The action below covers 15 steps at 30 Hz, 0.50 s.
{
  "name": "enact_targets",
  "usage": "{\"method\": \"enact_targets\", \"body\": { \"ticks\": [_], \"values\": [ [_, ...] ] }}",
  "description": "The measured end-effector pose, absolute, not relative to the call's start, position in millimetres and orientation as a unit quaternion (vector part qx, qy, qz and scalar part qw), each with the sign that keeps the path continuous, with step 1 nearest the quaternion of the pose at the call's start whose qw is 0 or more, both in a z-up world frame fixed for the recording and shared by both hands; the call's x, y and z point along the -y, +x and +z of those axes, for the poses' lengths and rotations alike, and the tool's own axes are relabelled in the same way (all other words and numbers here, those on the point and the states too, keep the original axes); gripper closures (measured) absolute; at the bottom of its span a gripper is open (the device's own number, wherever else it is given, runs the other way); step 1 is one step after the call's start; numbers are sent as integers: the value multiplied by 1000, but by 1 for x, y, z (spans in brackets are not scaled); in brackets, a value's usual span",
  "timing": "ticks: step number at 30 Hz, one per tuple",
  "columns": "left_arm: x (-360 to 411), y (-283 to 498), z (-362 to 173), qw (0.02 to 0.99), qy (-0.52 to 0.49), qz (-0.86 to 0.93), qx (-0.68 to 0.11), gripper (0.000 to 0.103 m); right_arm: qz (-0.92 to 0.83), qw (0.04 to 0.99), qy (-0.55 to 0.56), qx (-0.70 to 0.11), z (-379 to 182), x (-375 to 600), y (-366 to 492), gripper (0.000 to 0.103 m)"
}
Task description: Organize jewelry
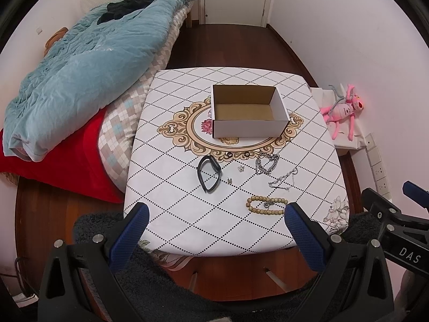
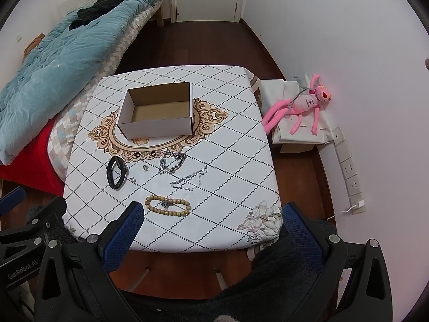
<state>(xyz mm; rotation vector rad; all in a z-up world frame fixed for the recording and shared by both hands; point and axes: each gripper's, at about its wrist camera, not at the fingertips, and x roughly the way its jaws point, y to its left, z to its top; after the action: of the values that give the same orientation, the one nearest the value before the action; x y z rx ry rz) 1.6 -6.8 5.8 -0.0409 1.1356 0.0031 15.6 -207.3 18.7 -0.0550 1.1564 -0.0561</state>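
Left gripper [image 1: 215,216]: blue fingers [image 1: 131,230] wide apart, holding nothing, low at 6 o'clock over the desk's near edge.
Right gripper [image 2: 211,218]: fingers wide apart too, holding nothing, at 6 o'clock.
Desk [image 1: 171,214]: white cloth with dotted diamonds.
Box [image 1: 249,114]: open, middle of the desk, at 12 o'clock.
Bead bracelet [image 2: 168,205]: nearest the fingers.
Silver chains [image 2: 173,163]: between beads and box.
Black band [image 2: 116,173]: at 10 o'clock from the beads.
Pink toy [image 2: 303,104]: off the desk, at 2 o'clock.
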Motion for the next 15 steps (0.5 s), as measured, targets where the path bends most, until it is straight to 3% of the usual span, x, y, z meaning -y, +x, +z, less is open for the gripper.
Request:
{"method": "enact_targets", "body": {
  "ticks": [15],
  "values": [
    [5,2,12,844,-18,2,-535,0,-28,840,-27,-542,23,206,15,0]
  ]
}}
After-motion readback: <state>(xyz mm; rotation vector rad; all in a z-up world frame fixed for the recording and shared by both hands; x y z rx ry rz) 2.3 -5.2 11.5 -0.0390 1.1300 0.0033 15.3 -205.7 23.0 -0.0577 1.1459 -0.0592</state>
